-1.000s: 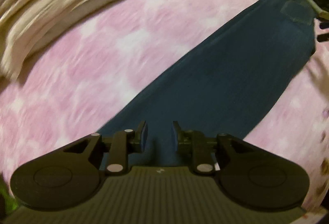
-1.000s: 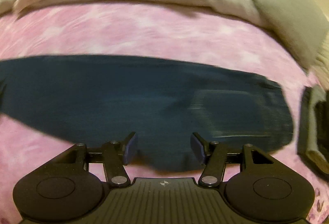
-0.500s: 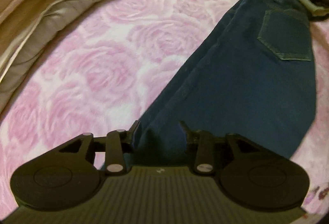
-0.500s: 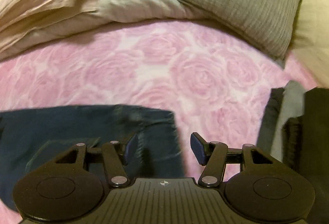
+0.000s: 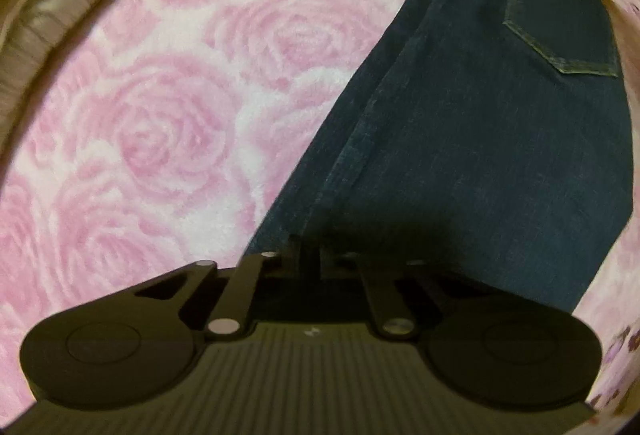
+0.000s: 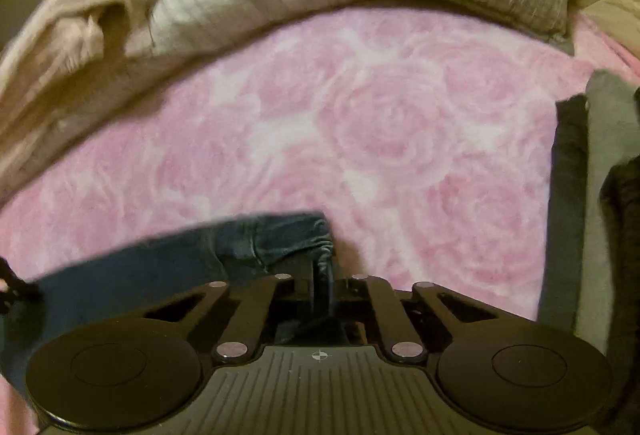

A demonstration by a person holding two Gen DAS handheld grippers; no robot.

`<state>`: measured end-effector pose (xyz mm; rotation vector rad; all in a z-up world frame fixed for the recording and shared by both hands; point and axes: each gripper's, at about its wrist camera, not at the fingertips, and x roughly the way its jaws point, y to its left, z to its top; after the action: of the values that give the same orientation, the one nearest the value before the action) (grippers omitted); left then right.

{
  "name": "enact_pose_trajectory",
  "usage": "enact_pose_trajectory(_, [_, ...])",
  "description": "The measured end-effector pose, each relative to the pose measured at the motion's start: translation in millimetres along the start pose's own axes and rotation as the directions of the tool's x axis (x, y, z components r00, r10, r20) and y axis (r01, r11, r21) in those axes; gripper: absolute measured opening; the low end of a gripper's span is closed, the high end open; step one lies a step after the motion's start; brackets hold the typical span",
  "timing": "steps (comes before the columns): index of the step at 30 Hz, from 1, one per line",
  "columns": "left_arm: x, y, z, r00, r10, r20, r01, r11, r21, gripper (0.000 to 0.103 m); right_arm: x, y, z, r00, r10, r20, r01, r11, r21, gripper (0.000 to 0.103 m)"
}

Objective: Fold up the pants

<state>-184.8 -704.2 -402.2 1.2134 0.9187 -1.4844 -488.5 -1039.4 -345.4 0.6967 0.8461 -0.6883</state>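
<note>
With the jeans (image 5: 480, 139) lying on the pink rose blanket (image 5: 160, 115), we had both grippers, left (image 5: 310, 255) and right (image 6: 322, 283), clamped on denim edges, ready to lift and fold them over.

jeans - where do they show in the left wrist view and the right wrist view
Left wrist: the jeans run from the top right, back pocket up, down to the left gripper, shut on their edge.
Right wrist: the jeans lie at lower left, their bunched end pinched in the right gripper.
Shared landmark: the pink rose blanket under the jeans.
</note>
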Motion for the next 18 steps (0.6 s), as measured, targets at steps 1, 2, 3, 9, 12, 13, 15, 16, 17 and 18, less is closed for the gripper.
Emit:
enact_pose_trajectory(1, [-7.7,1.9,0.6,1.000,0.007,0.018,-0.007,1.000,-0.007,0.003,-9.1,4.0,5.0,1.000,-0.001,0.022,0.001,1.000,-0.011,0.000])
enact_pose_trajectory(2, [-15.5,5.2,1.3,0.999,0.014,0.037,-0.014,1.000,-0.022,0.003,-13.7,9.2,9.0,0.999,-0.007,0.038,0.008,0.999,-0.037,0.000])
enact_pose_trajectory(3, [-22.8,9.7,1.2,0.998,0.019,0.060,-0.017,0.999,-0.042,0.003,-15.1,13.2,11.8,0.999,-0.012,0.049,0.014,0.998,-0.058,0.000])
enact_pose_trajectory(9, [-4.9,23.3,8.8,0.999,0.022,0.046,-0.018,0.997,-0.072,0.002,24.5,9.7,9.7,0.998,-0.057,0.010,0.057,0.998,-0.042,0.001])
enact_pose_trajectory(12, [9.4,24.5,7.5,0.999,0.021,0.038,-0.018,0.996,-0.082,0.003,31.6,6.1,0.2,0.997,-0.082,0.012,0.082,0.996,-0.033,0.006])
enact_pose_trajectory(13, [9.4,23.4,5.3,0.999,0.025,0.044,-0.021,0.997,-0.080,0.004,30.3,6.4,-3.3,0.995,-0.096,0.015,0.096,0.995,-0.031,0.014])
enact_pose_trajectory(15, [6.9,22.7,2.3,0.998,0.037,0.051,-0.033,0.997,-0.075,0.008,23.6,12.6,-7.0,0.987,-0.163,0.018,0.163,0.985,-0.057,0.040])
enact_pose_trajectory(16, [4.0,23.3,0.6,0.998,0.047,0.050,-0.043,0.996,-0.079,0.012,16.0,17.9,-11.0,0.978,-0.204,0.029,0.206,0.976,-0.073,0.052])
enact_pose_trajectory(17, [2.0,22.8,-0.8,0.997,0.063,0.044,-0.060,0.995,-0.079,0.018,8.2,23.5,-15.7,0.973,-0.229,0.039,0.231,0.969,-0.083,0.054])
enact_pose_trajectory(18, [-2.7,22.5,-3.9,0.996,0.083,0.040,-0.080,0.994,-0.073,0.018,-0.1,30.3,-22.0,0.969,-0.244,0.047,0.247,0.965,-0.091,0.054])
